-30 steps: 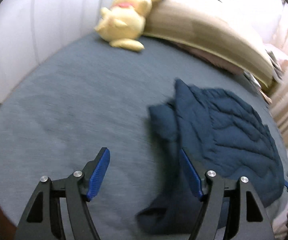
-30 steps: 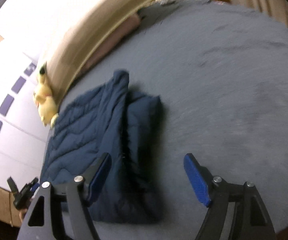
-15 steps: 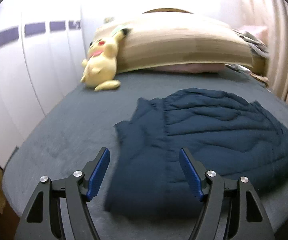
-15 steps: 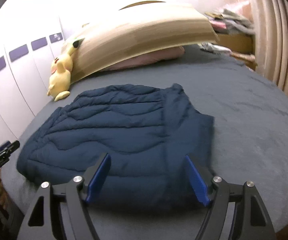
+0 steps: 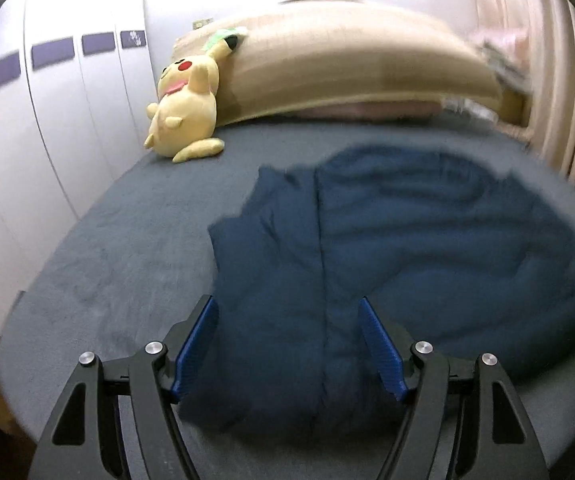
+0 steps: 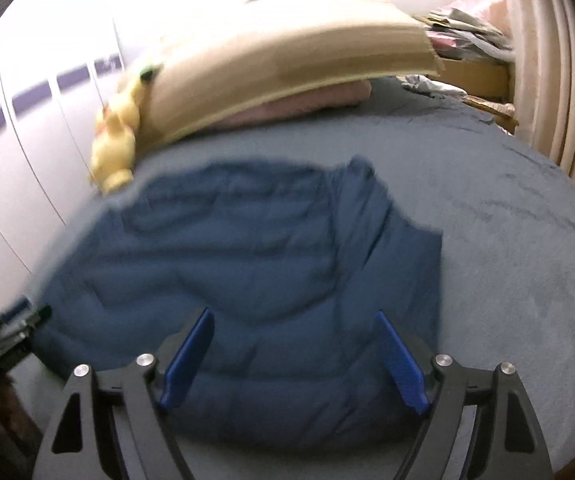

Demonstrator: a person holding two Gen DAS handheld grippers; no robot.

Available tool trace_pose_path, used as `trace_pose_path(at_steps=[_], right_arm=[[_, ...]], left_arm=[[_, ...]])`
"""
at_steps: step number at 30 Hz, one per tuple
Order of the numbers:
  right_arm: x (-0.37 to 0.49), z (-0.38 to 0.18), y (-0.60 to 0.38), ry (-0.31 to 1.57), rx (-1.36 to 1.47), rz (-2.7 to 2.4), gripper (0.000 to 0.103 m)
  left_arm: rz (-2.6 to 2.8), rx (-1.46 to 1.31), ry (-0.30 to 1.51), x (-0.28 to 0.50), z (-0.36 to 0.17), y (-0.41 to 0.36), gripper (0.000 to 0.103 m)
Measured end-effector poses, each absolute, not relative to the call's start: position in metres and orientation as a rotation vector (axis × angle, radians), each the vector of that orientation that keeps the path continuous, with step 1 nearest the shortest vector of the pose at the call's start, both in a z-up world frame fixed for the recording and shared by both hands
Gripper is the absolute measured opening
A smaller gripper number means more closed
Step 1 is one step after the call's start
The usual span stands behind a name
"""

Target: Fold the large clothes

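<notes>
— Looking at both wrist views, where does the garment lie?

— The navy quilted jacket [image 5: 427, 248] is spread on the grey bed [image 5: 127, 248], its near hem at the bed's front edge, with one side panel turned over along a lengthwise crease. A yellow plush toy [image 5: 185, 116] leans on the tan headboard cushion [image 5: 347, 68], well apart from it.

— And the tongs?

— The left gripper [image 5: 289, 346] has its jaws wide apart over the near hem on the creased side, holding nothing. The right gripper [image 6: 293, 354] is likewise spread and empty, above the hem on the other side.

— How would you take the step well?

— I judge the next move is a pinch on the near hem. Each gripper should bite the whole padded thickness, both at matching spots, so the edge lifts level. Puffy fabric likely slips, so close fully before raising, then carry the hem toward the far edge without dragging the crease askew.
</notes>
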State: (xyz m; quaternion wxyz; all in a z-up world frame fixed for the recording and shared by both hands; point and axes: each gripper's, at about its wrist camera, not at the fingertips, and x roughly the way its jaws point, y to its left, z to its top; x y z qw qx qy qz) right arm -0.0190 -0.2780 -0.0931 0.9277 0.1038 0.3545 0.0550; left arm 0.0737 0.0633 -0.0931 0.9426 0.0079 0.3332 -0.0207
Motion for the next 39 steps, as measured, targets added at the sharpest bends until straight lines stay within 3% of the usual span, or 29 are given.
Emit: trace_pose_path(at_steps=[5, 12, 22, 23, 24, 25, 26, 29, 32, 36, 39], right_arm=[[0.040, -0.070, -0.340, 0.761, 0.358, 0.146, 0.085], [0.145, -0.109, -0.388, 0.943, 0.535, 0.198, 0.085], [0.218, -0.148, -0.382, 1.069, 0.587, 0.248, 0.085], [0.222, -0.149, -0.382, 1.068, 0.594, 0.245, 0.081], [0.224, -0.149, -0.380, 1.060, 0.601, 0.257, 0.070], [0.226, -0.148, -0.377, 1.060, 0.593, 0.270, 0.029], [0.229, -0.145, -0.373, 1.071, 0.552, 0.245, 0.021], [0.230, -0.127, -0.358, 1.032, 0.464, 0.233, 0.013], [0.234, -0.115, -0.351, 0.994, 0.413, 0.211, 0.011], [0.245, -0.142, -0.339, 1.068, 0.370, 0.181, 0.011], [0.238, -0.144, -0.340, 1.052, 0.422, 0.190, 0.016]], left_arm=[[-0.104, -0.119, 0.706, 0.140, -0.071, 0.100, 0.080], [-0.232, -0.259, 0.932, 0.258, -0.091, 0.112, 0.081], [-0.259, -0.303, 1.068, 0.319, -0.125, 0.093, 0.078], [-0.264, -0.294, 1.064, 0.320, -0.127, 0.091, 0.058], [-0.250, -0.276, 1.077, 0.322, -0.129, 0.088, 0.029], [-0.206, -0.247, 1.092, 0.323, -0.133, 0.087, 0.019], [-0.198, -0.248, 1.094, 0.327, -0.135, 0.087, 0.016], [-0.185, -0.251, 1.060, 0.327, -0.132, 0.088, 0.012], [-0.149, -0.209, 1.033, 0.324, -0.133, 0.086, 0.011], [-0.115, -0.267, 1.078, 0.329, -0.150, 0.090, 0.012], [-0.104, -0.236, 1.049, 0.322, -0.141, 0.084, 0.015]])
